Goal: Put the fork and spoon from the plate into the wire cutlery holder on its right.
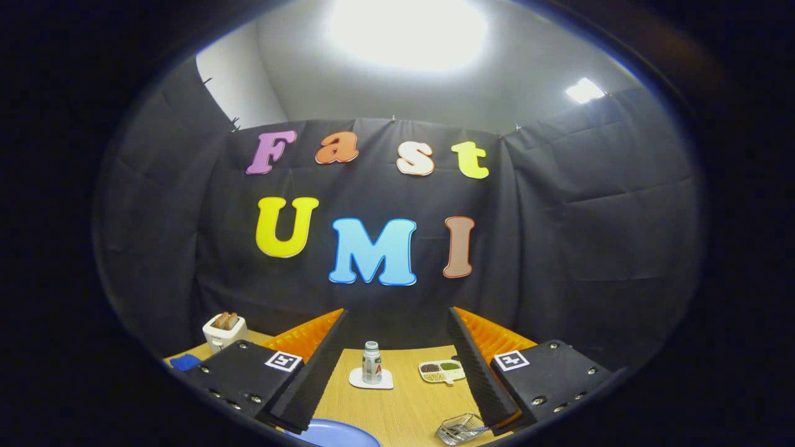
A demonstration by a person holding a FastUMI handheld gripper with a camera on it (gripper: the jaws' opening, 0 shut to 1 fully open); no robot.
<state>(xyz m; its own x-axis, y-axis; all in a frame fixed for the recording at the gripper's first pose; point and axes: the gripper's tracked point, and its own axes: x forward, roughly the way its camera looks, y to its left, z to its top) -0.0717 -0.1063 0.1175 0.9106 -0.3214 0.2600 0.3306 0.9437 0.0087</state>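
My gripper point(396, 316) is open, raised above the wooden table point(410, 403), with nothing between its fingers. A slice of the blue plate point(338, 436) shows low between the fingers, near the left one; no cutlery can be seen on that part. The wire cutlery holder point(458, 428) sits to the plate's right, just inside the right finger point(475, 366). A thin piece with a bluish handle point(477, 428) rests in the holder, but it is too small to tell whether it is the fork or the spoon.
Beyond the fingers stand a small bottle point(371, 362) on a white coaster and a little divided dish point(442, 371) with dark and green contents. A white toaster point(225, 330) with toast and a blue cloth point(184, 362) are at the far left.
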